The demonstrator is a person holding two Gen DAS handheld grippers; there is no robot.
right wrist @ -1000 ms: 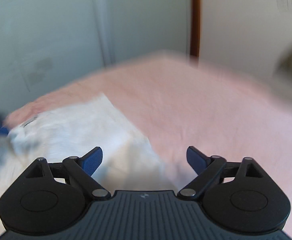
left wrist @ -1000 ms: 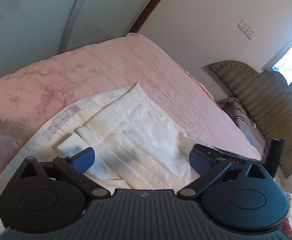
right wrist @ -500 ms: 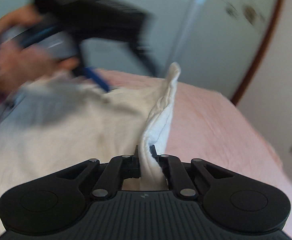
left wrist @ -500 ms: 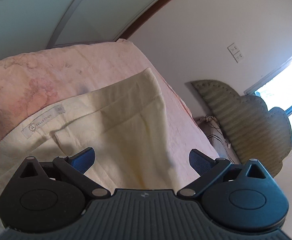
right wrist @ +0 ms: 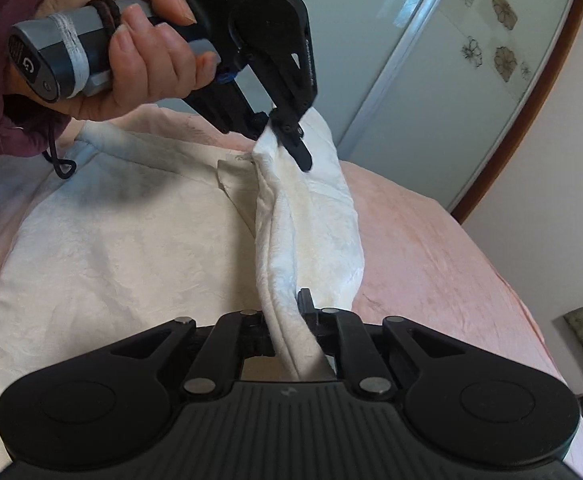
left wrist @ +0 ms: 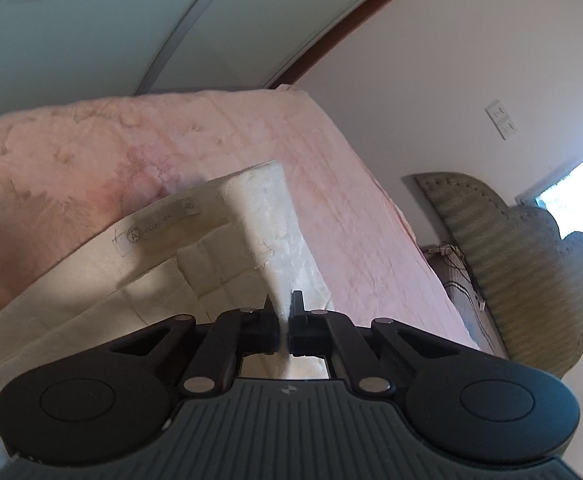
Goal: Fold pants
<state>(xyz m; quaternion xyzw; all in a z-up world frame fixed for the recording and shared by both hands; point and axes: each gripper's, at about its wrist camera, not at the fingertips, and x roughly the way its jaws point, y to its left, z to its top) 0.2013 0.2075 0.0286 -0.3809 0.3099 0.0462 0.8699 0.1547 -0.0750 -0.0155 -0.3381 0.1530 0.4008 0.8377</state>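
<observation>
Between left gripper and right gripper: cream pants edge, lifted lengthwise, both jaws clamped on it.

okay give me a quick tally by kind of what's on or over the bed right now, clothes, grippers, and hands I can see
Pants: 1, cream-white, on the pink bedspread
Grippers: 2, the left gripper and the right gripper, each shut on the pants
Hands: 1, the left hand
Total: 4
</observation>
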